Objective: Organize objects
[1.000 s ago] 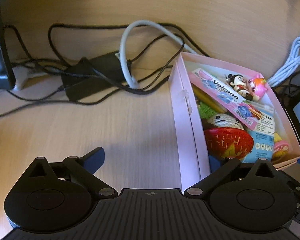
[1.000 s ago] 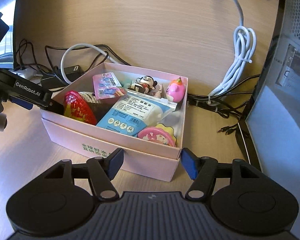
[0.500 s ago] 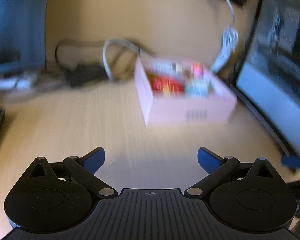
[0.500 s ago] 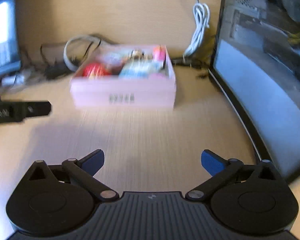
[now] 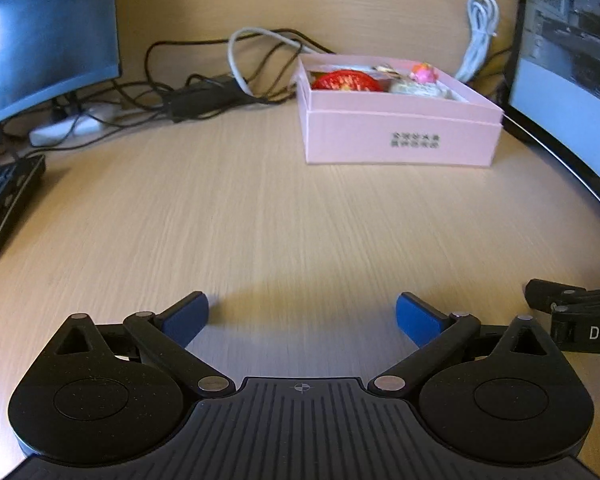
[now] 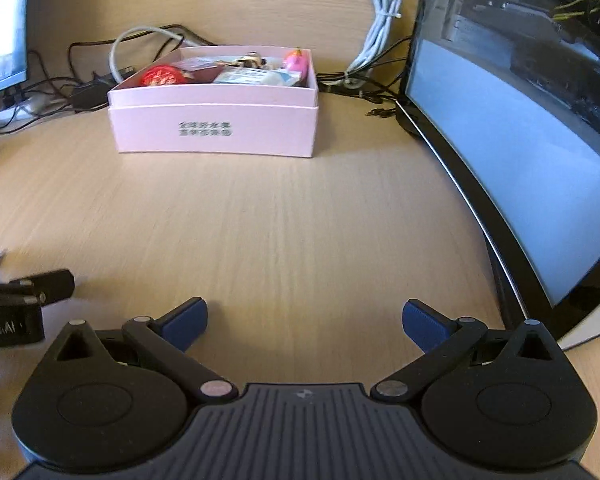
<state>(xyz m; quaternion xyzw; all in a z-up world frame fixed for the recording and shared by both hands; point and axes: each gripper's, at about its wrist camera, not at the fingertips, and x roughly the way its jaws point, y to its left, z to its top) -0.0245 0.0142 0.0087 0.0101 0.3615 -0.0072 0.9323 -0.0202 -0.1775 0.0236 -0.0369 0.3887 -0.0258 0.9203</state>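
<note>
A pink box (image 5: 400, 136) stands at the far side of the wooden desk, filled with small items: a red strawberry-like toy (image 5: 346, 80), a pink figure (image 5: 422, 73) and packets. It also shows in the right wrist view (image 6: 216, 130), with the red toy (image 6: 162, 76) and a blue-white packet (image 6: 252, 77) inside. My left gripper (image 5: 302, 316) is open and empty, well short of the box. My right gripper (image 6: 304, 318) is open and empty, also well back from it. Each gripper shows at the edge of the other's view.
A curved monitor (image 6: 512, 148) stands on the right and another monitor (image 5: 40, 36) at the left. A keyboard (image 5: 4, 200) lies at the left edge. Black cables and a power adapter (image 5: 204, 96) lie behind the box, with a coiled white cable (image 6: 380, 20) on the wall.
Both grippers have pulled back from the pink box, which now stands far off on the desk. Both are opened wider than a second ago.
</note>
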